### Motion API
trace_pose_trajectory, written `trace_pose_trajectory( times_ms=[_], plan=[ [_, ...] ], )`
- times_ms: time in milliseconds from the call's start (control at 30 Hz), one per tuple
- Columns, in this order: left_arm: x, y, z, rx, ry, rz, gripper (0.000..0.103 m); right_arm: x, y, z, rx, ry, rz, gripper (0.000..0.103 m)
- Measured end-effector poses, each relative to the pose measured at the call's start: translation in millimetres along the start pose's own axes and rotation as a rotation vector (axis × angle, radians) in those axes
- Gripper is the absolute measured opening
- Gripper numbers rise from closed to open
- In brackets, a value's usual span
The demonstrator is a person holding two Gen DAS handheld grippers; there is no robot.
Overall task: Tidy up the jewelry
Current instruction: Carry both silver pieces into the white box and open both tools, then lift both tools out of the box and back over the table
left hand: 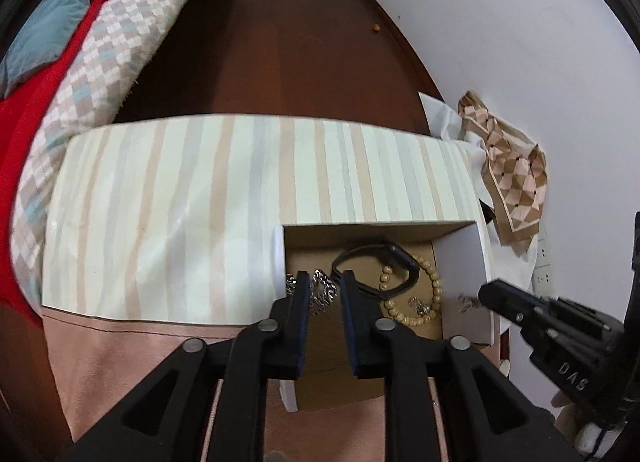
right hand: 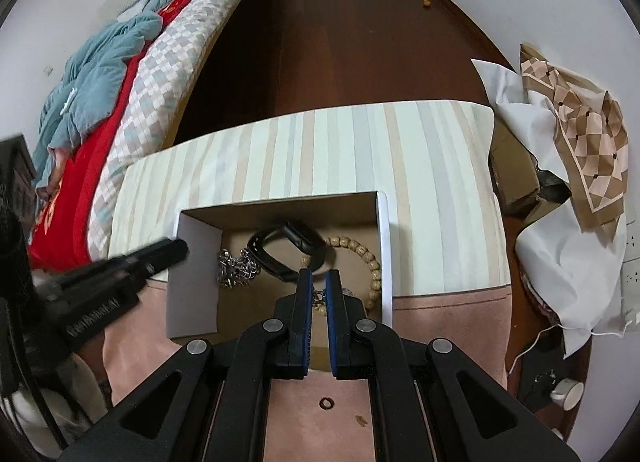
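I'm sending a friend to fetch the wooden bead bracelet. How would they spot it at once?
Find the open cardboard box on the striped cloth. Look along its right-hand inner wall, as the right wrist view shows it: the bead bracelet lies flat there beside a black watch band. It is the only ring of round tan beads; the silver chain sits at the opposite side.

Soft, even indoor light, mild shadows. Fisheye bending and black corners; each view's opposite hand-held gripper slightly blurred.

Dark wood floor (right hand: 340,42), white wall (left hand: 500,22), bed (right hand: 168,74) — perhaps unmade
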State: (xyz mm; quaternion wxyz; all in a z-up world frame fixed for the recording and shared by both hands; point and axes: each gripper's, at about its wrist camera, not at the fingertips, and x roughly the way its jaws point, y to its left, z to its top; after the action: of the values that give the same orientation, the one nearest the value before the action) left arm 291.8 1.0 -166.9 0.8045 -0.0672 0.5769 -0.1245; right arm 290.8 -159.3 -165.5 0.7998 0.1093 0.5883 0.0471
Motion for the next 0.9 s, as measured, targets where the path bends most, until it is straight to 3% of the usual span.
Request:
trace_pose_trajectory(
  times_ms=[67,100,133,167,233,300,367,400,433,500,567,900],
  plan=[
    [-7.3,1.1,0.4,0.007,-0.023,0.020,0.033,-1.3,0.2,-2.4,-0.001,0.008,-0.005,0.015],
    [-10.6,1.4,0.7,0.008,-0.034,0.036,0.047,-2.6,0.2,-3.4,-0.005,0.010,-0.009,0.021],
    [-15.9,0.9,-1.0,0.012,-0.050,0.054,0.056,-4.3,0.7,-4.4,-0.007,0.006,-0.019,0.036],
    [-19.1,1.1,-1.6,0.016,-0.064,0.059,0.057,-6.5,1.1,-4.7,-0.010,-0.001,-0.029,0.049],
    [-25.9,1.2,-4.8,0.022,-0.082,0.095,0.060,-11.5,1.6,-6.9,-0.019,-0.014,-0.052,0.058],
    [-29.9,2.6,-7.9,0.024,-0.096,0.133,0.073,-15.2,2.0,-9.2,-0.028,-0.024,-0.086,0.064],
    [-35.8,5.3,-14.0,0.026,-0.125,0.184,0.081,-18.7,2.1,-13.0,-0.036,-0.038,-0.132,0.088],
    [-36.9,6.5,-17.2,0.029,-0.135,0.205,0.086,-19.8,2.2,-15.4,-0.040,-0.046,-0.153,0.092],
    [-37.5,7.2,-20.6,0.031,-0.140,0.225,0.094,-20.4,1.2,-17.3,-0.040,-0.052,-0.173,0.095],
    [-36.3,8.6,-28.2,0.032,-0.142,0.253,0.101,-20.1,0.8,-22.3,-0.043,-0.061,-0.221,0.098],
    [-34.8,10.7,-35.1,0.030,-0.141,0.270,0.101,-18.0,-0.2,-27.4,-0.043,-0.062,-0.241,0.102],
    [-41.6,8.1,-57.1,0.039,-0.152,0.312,0.103,-20.8,5.0,-45.3,-0.048,-0.081,-0.267,0.102]
  ],
)
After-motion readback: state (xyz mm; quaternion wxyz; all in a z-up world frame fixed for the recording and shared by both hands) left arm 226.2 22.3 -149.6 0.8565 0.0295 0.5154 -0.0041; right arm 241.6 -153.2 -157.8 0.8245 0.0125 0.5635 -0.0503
